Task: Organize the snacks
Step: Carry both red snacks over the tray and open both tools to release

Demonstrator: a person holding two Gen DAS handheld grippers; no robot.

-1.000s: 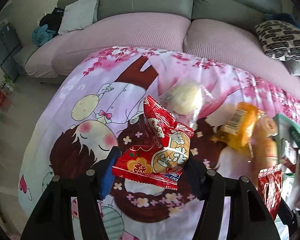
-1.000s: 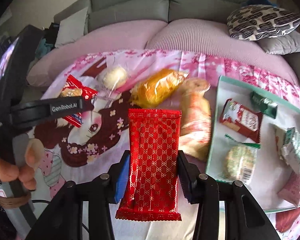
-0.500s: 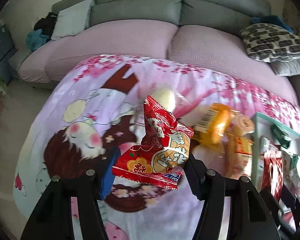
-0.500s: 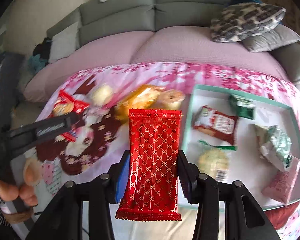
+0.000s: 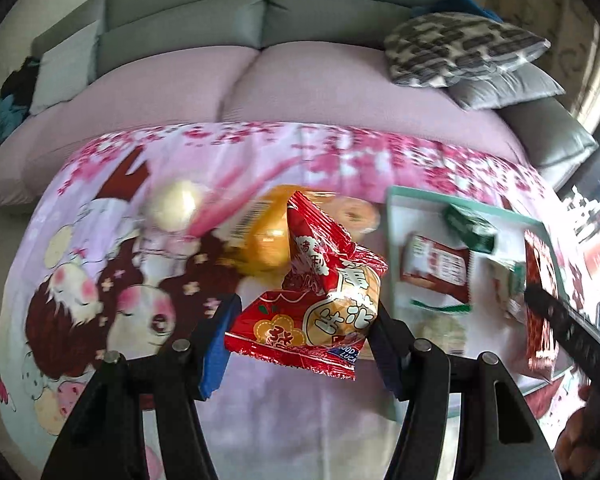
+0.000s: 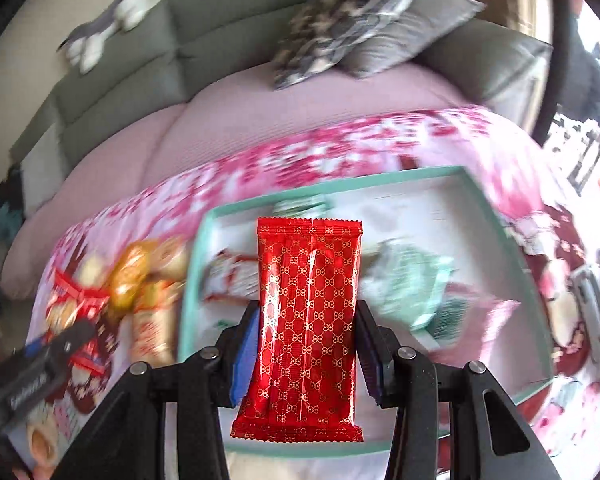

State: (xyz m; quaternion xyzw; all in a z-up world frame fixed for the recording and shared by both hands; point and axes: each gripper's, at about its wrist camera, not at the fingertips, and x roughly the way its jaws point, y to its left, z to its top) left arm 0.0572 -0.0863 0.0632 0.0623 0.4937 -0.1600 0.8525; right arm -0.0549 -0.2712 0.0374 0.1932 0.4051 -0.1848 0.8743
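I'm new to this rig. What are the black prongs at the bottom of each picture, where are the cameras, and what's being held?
A person holds two hand grippers, each carrying a forward-looking fisheye camera; the prongs are its fingers. In the left view, the left gripper pinches a crumpled red snack bag. In the right view, the right gripper clamps a flat red packet over a teal tray holding several snacks. The tray sits on a pink cartoon cloth, where a few wrapped buns lie loose. A sofa stands behind.

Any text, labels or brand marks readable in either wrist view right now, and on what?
"LUCK": blue strip on the crinkled red snack bag in the left gripper; its large Chinese characters are unclear.
Red gold-patterned flat packet: pattern only.
White lettering on the black gripper body: blurred.
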